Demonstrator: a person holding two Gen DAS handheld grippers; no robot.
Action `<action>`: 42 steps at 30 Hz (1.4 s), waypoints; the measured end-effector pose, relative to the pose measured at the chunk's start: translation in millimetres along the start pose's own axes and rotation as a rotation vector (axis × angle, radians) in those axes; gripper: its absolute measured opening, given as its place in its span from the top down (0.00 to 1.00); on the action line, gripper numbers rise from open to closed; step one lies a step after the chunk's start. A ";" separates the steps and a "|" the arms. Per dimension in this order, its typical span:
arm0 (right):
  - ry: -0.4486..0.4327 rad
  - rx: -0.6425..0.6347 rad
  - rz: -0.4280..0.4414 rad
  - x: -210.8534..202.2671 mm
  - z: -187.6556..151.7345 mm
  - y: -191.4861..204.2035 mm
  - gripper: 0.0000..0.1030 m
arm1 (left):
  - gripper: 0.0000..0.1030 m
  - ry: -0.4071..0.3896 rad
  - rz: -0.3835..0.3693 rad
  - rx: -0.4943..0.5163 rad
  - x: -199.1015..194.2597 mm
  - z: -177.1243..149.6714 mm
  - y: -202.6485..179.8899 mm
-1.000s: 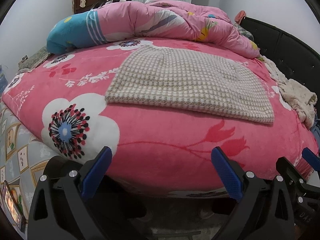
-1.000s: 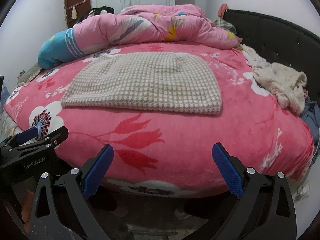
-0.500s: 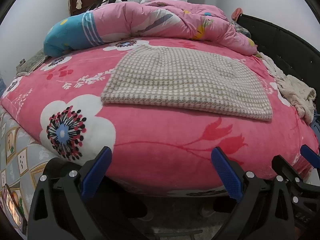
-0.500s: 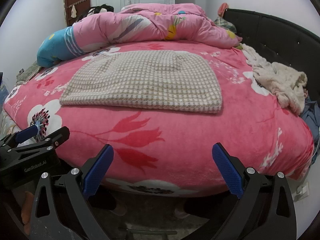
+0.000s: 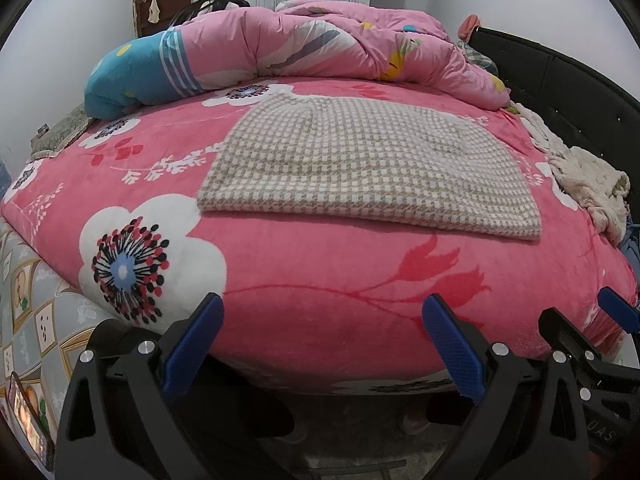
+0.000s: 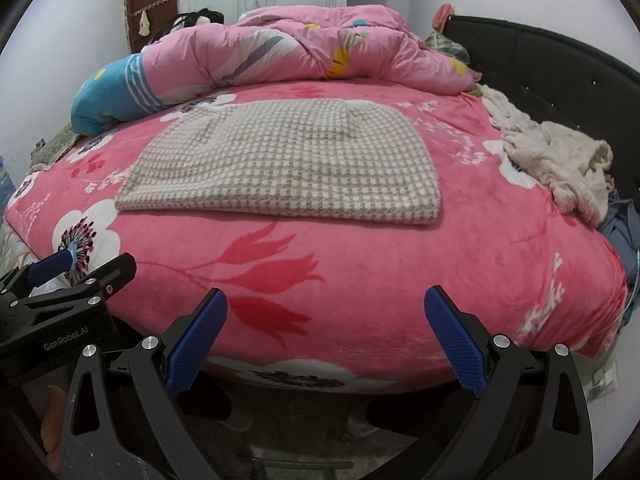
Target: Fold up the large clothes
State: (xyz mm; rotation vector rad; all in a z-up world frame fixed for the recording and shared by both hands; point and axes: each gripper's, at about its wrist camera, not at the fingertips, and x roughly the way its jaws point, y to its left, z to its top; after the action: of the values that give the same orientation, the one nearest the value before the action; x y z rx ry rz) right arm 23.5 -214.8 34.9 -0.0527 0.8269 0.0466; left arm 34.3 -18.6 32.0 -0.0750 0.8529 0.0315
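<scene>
both grippers, left gripper (image 5: 322, 340) and right gripper (image 6: 326, 336), fingers spread, empty, short of bed edge. checked garment (image 5: 368, 168) lies flat; take near corners evenly, lift together.

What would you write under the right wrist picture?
Open right gripper faces a folded checked garment on the pink flowered bed.

- Left wrist view: low, just off the bed's (image 5: 320, 320) near edge, facing across it toward the quilt (image 5: 320, 44).
- Right wrist view: same height, facing likewise, further right.
- Shared: bed top, checked cloth (image 6: 280, 160), quilt, headboard (image 6: 560, 68).
</scene>
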 end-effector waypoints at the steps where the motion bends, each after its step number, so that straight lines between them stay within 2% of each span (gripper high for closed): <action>1: 0.000 0.001 -0.001 0.1 -0.2 0.4 0.08 | 0.05 0.000 0.002 0.001 -0.1 -0.1 -0.4; 42: 0.003 0.008 -0.015 -1.9 1.0 4.8 0.08 | 0.05 -0.012 0.011 0.023 -0.6 3.5 3.5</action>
State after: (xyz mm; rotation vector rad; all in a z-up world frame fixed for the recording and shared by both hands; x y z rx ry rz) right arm 22.7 -210.0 36.8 -0.0514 0.8291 0.0286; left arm 36.3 -14.9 34.5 -0.0486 0.8414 0.0324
